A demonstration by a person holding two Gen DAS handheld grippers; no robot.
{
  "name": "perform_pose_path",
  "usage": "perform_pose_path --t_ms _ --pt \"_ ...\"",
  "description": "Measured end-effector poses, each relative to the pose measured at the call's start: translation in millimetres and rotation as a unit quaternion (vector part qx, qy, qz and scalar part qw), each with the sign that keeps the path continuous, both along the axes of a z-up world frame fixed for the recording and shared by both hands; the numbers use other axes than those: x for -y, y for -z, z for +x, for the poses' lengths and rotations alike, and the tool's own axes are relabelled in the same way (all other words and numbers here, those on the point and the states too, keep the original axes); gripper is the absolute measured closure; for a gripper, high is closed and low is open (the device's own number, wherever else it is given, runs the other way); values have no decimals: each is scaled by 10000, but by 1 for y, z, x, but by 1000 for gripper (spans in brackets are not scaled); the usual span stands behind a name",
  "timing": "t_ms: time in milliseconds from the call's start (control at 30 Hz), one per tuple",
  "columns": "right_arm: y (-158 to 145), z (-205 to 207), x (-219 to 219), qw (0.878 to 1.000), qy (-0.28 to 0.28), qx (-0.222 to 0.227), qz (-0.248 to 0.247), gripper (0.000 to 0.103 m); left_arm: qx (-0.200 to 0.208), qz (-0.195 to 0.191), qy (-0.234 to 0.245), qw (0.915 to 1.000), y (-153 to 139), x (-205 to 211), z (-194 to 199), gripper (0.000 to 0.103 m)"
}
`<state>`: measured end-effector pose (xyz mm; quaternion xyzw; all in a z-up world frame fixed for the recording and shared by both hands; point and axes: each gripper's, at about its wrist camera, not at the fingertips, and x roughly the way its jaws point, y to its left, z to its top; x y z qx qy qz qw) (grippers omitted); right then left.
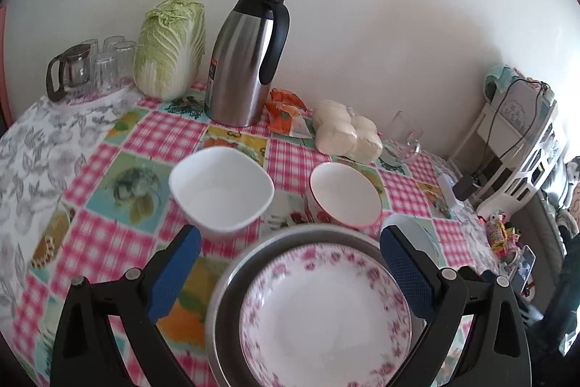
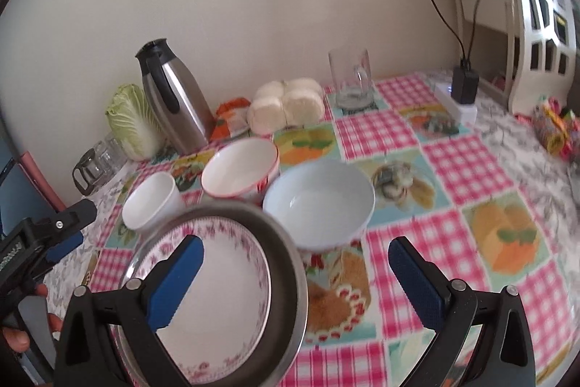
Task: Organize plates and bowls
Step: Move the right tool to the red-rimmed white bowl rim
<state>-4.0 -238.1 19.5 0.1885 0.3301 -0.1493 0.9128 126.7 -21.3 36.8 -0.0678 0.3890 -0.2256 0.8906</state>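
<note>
**Plates stacked, three bowls loose on the checked cloth**

Left wrist view: left gripper (image 1: pixel 290 263) spread wide, blue pads (image 1: pixel 174 274) clear of everything, nothing held. Directly below and between the fingers, a rose-patterned plate (image 1: pixel 326 318) resting inside a metal dish (image 1: pixel 232 274) on the table (image 1: pixel 152 136). Beyond, a squarish white bowl (image 1: pixel 222 191) to the left and a red-rimmed bowl (image 1: pixel 344 194) to the right, apart from each other. Part of a pale blue bowl (image 1: pixel 417 234) showing behind the right finger. At the back, a steel thermos (image 1: pixel 246 60), a cabbage (image 1: pixel 170 49), white buns (image 1: pixel 348 133).

Right wrist view: right gripper (image 2: pixel 295 281) likewise spread, empty, hovering over the right edge of the metal dish (image 2: pixel 290 263) holding the rose-patterned plate (image 2: pixel 224 296). Pale blue bowl (image 2: pixel 319 202) just beyond the dish, red-rimmed bowl (image 2: pixel 239 169) close beside it, squarish white bowl (image 2: pixel 152 202) further left. Left gripper (image 2: pixel 69 227) visible at the left edge.
</note>
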Motion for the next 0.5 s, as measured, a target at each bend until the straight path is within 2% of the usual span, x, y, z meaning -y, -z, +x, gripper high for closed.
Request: perform_pose_path --t_ms 233,333,500 --pt "-33 35 9 9990 -187 108 -401 0 134 303 98 9994 -29 13 41 4" --pt "-46 58 18 9987 -341 25 -387 0 -114 397 182 9990 -38 17 65 4" --pt "-60 97 31 9982 -521 -200 -235 0 -488 791 272 9953 -40 30 100 4"
